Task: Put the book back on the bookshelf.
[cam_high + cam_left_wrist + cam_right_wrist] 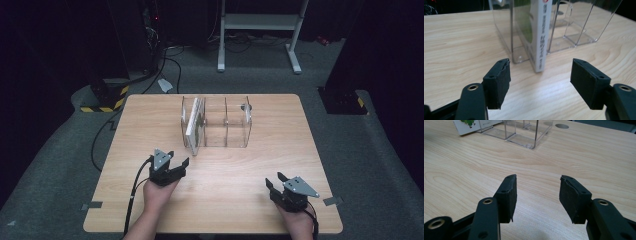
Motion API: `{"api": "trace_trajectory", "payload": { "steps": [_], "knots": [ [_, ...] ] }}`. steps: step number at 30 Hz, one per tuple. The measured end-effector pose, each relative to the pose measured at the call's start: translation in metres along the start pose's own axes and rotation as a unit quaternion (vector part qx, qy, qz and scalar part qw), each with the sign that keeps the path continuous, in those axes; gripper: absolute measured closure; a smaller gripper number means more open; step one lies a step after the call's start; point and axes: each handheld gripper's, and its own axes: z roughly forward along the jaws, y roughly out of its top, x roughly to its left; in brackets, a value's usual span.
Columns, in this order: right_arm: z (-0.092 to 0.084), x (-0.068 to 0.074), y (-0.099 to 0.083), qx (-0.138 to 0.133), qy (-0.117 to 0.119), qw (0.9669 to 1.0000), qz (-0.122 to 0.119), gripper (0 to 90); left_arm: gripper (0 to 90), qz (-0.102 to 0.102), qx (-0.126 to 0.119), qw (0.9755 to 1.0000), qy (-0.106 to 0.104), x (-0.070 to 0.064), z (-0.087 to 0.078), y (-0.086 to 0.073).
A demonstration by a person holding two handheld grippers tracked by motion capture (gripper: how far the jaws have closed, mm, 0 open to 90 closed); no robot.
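Observation:
A clear plastic rack (pixel 225 122) with upright dividers stands at the middle of the wooden table (pixel 150 115). A thin white box (pixel 194 125) with green print stands on edge in its leftmost slot, its spine (pixel 541 37) sticking out towards me. My left gripper (pixel 177 162) is open just in front of that box, nothing between its jaws; in the left gripper view (pixel 540 80) the spine stands a short way beyond the pads. My right gripper (pixel 274 181) rests open near the table's front right, jaws (pixel 537 195) over bare wood.
The rack's (pixel 524 135) middle and right slots hold nothing. A round hole (pixel 562 126) is in the tabletop behind the rack. Beyond the table are a white metal stand (pixel 260 30), dark cabinets and cables on grey carpet.

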Motion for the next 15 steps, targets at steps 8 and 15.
{"api": "trace_trajectory", "payload": {
  "steps": [8, 15],
  "knots": [
    [0.002, 0.001, -0.001, 0.006, -0.002, 1.0, -0.005, 47.1, 27.1, 0.012, 0.029, 0.9993, 0.019, 0.014, -0.01, -0.014],
    [0.004, 0.0, -0.002, 0.012, 0.002, 0.9999, -0.001, 46.4, 16.7, 0.005, 0.08, 0.9963, 0.031, 0.034, -0.019, -0.026]
  ]
}}
